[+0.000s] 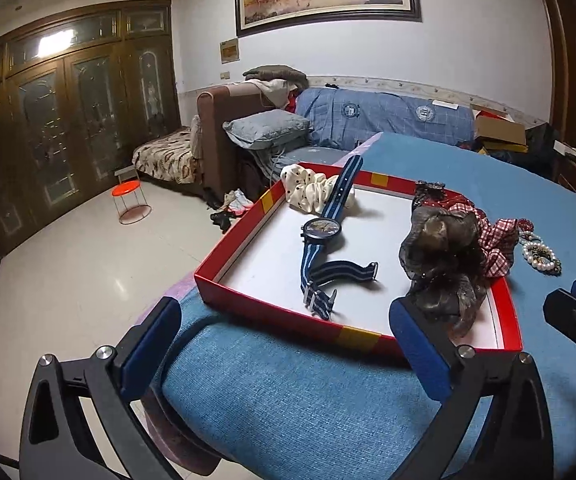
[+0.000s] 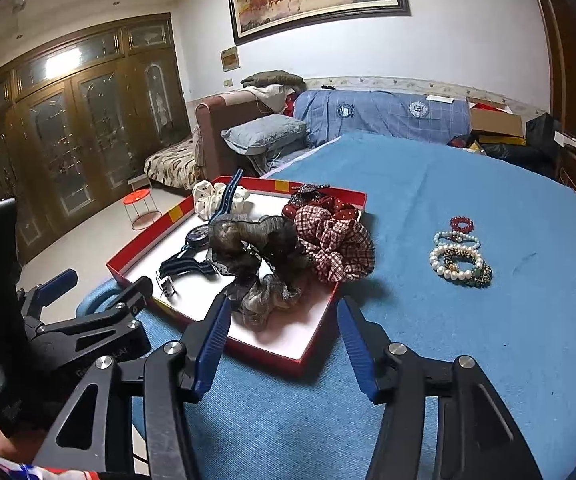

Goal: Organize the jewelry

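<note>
Blue cloth covers the round table, and the scene reads from its left edge. The left gripper hangs over the near left of the table with its blue-padded fingers spread wide and nothing between them; it points at the near wall of the red tray. The tray has a white floor. In its far left corner lies a cream polka-dot scrunchie, with the far strap of a navy striped watch lying across it; the watch face sits near the middle of the tray and its other strap ends curl toward the near wall. To the right of the watch a sheer brown scrunchie rests on the tray floor by the near right corner. A red-and-white checked scrunchie lies over the tray's right wall, touching the brown one, with a red dotted scrunchie just behind it. The right gripper hovers at the tray's near right corner, fingers apart and empty. Well to the right, on the bare cloth, a cluster of bead and pearl bracelets lies together.
</note>
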`<state>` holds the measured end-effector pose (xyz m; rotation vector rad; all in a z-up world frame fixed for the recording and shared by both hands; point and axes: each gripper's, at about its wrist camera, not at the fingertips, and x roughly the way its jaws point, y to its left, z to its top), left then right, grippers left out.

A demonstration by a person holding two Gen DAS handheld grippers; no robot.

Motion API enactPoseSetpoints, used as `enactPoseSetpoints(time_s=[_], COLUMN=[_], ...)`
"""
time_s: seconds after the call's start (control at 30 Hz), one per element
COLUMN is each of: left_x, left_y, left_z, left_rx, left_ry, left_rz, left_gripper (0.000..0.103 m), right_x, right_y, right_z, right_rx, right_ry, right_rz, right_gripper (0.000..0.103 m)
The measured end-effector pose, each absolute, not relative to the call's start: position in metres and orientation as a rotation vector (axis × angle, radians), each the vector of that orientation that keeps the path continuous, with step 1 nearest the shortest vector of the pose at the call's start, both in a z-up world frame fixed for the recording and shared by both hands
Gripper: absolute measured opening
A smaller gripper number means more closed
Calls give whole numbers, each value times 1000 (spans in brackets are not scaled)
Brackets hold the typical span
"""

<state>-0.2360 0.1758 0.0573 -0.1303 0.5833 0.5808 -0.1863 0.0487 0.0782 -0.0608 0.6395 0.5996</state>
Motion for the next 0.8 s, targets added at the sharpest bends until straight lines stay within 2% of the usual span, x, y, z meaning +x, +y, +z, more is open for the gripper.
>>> enactPoseSetpoints(time_s=[0.3,0.53,0.8], left_x=[-251,-257,-266], left_y=[175,182,181], left_z=[67,75,68], left_rx=[-17,-98,-65], left_ry=[550,560,569], left_rz=[660,601,621], left_gripper=[103,103,103], right_x=[-188,-212,-227], right_y=[45,53,61], right_z=[77,86,88], right_rx=[-47,-94,-103], right_ry=[656,578,570], right_rz=[588,582,588], right_gripper=[64,69,72])
